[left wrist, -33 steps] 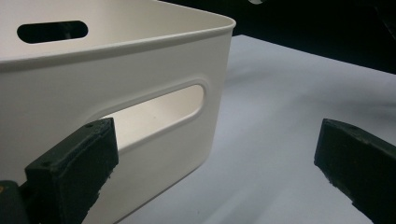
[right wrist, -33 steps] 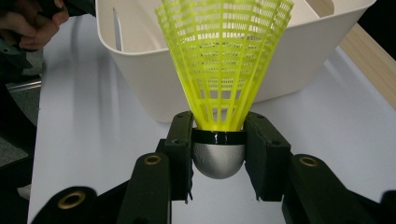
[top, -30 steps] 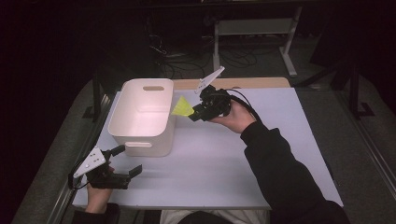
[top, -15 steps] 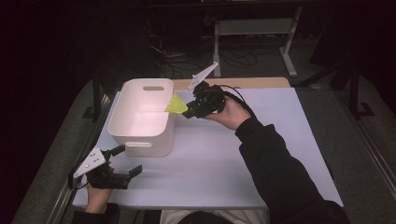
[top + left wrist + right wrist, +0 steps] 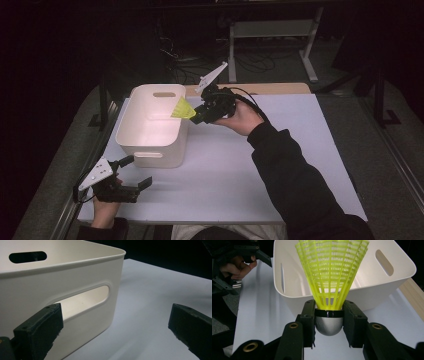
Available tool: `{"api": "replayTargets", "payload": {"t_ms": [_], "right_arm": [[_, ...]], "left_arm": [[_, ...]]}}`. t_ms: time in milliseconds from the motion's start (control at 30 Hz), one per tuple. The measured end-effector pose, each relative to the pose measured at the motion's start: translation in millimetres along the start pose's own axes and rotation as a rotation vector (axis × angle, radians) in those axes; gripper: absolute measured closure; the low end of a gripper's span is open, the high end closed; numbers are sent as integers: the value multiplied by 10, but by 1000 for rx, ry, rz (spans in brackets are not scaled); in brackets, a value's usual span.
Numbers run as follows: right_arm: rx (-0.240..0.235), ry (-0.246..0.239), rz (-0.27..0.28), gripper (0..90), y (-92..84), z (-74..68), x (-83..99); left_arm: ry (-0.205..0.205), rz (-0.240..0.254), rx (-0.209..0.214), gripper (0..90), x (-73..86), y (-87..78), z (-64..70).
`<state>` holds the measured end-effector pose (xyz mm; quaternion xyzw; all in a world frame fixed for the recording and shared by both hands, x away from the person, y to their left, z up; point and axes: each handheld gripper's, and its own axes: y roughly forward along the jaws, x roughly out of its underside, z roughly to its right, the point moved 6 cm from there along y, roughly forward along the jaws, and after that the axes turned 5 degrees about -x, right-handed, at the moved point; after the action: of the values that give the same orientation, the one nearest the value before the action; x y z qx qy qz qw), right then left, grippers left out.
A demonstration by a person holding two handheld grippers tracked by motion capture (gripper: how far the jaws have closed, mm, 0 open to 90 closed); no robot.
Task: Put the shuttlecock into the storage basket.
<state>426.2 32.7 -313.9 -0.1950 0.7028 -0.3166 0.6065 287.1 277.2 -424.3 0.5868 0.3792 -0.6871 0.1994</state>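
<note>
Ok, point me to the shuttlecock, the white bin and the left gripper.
shuttlecock (image 5: 331, 277): right gripper view, on its yellow skirt.
white bin (image 5: 162, 152): high view, on its near wall.
left gripper (image 5: 140, 172): high view, midway between its fingertips.

Glossy plastic bin (image 5: 402, 275), yellow mesh shuttlecock (image 5: 332, 272) (silvery, perhaps metallic cap).

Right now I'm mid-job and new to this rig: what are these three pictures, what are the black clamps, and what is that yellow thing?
A person holds a hand-operated gripper in each hand. The high view looks down on the white table. The other two cameras ride on the grippers, looking along their black jaws. The right gripper is shut on a yellow shuttlecock, clamping its silver rounded base, and holds it at the rim of the white bin. The left gripper waits on the table near the bin's front corner, jaws open with nothing between them.
</note>
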Motion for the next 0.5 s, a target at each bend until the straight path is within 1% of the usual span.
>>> {"api": "replayTargets", "payload": {"t_ms": [500], "right_arm": [[-15,-32,-2,631,87,-49,-188]], "left_arm": [[0,2,-1,0,-1,-3,0]]}}
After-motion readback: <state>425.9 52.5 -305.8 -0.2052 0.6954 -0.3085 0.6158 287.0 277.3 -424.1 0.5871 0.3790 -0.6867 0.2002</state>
